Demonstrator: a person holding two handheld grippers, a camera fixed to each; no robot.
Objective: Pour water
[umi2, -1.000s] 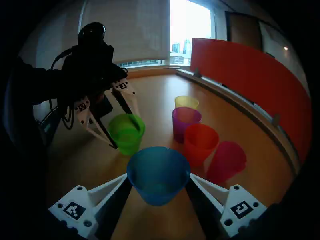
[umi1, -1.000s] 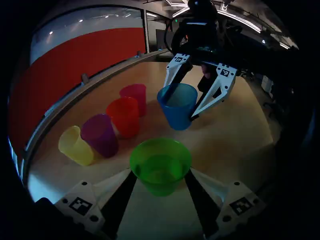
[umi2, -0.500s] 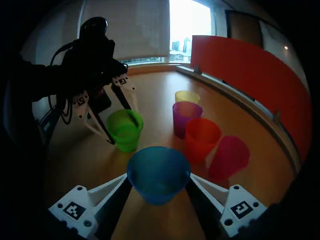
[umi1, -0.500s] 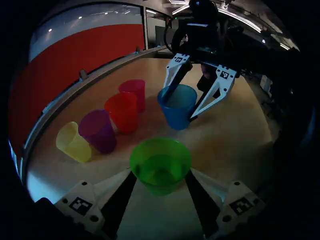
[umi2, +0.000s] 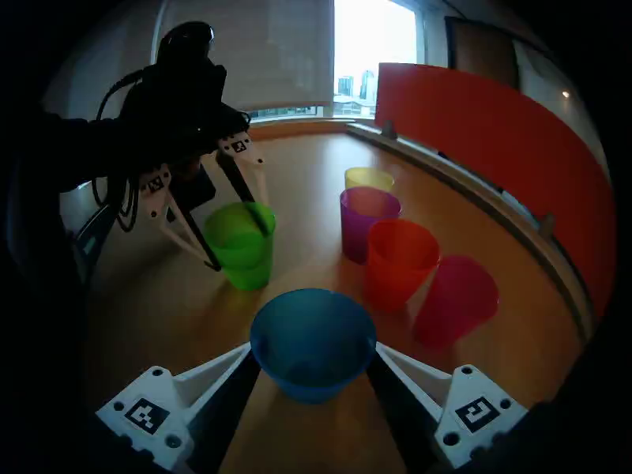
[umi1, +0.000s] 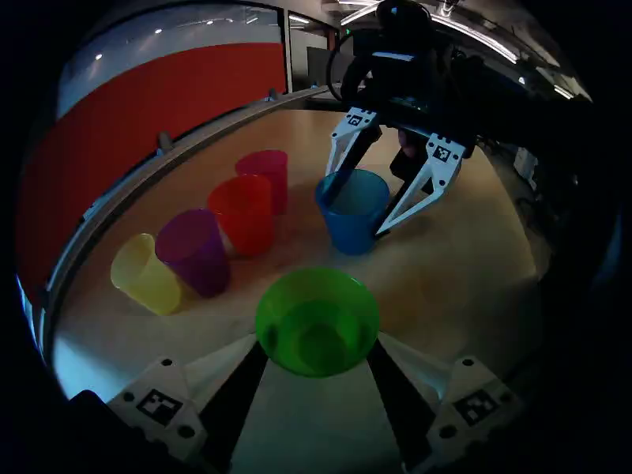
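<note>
The left gripper [umi1: 316,351] has its two white fingers closed part-way around a green cup [umi1: 317,320], one finger pressing each side just under the rim, so the cup sits squarely between them with its mouth facing the camera. A paler ring low inside the green cup looks like a little water, though the translucent plastic makes that hard to tell. In the right gripper view this cup is held close to upright just over the wooden table [umi2: 316,197]; whether its base touches the wood cannot be told. The right gripper [umi2: 314,359] is closed the same way on a blue cup [umi2: 312,340], a finger against each side, and the cup's inside is too dark to tell whether anything is in it. In the left gripper view, from left to right, a yellow cup [umi1: 146,275], a purple cup [umi1: 195,251], an orange cup [umi1: 243,213] and a pink cup [umi1: 265,178] stand in a close curved row along the table's far side beside a red wall panel [umi1: 118,110], all open-mouthed with nothing visible in them. The blue cup hangs right of this row and beyond the green one, apart from it. Each finger carries a square black-and-white pattern tag [umi2: 145,414].
</note>
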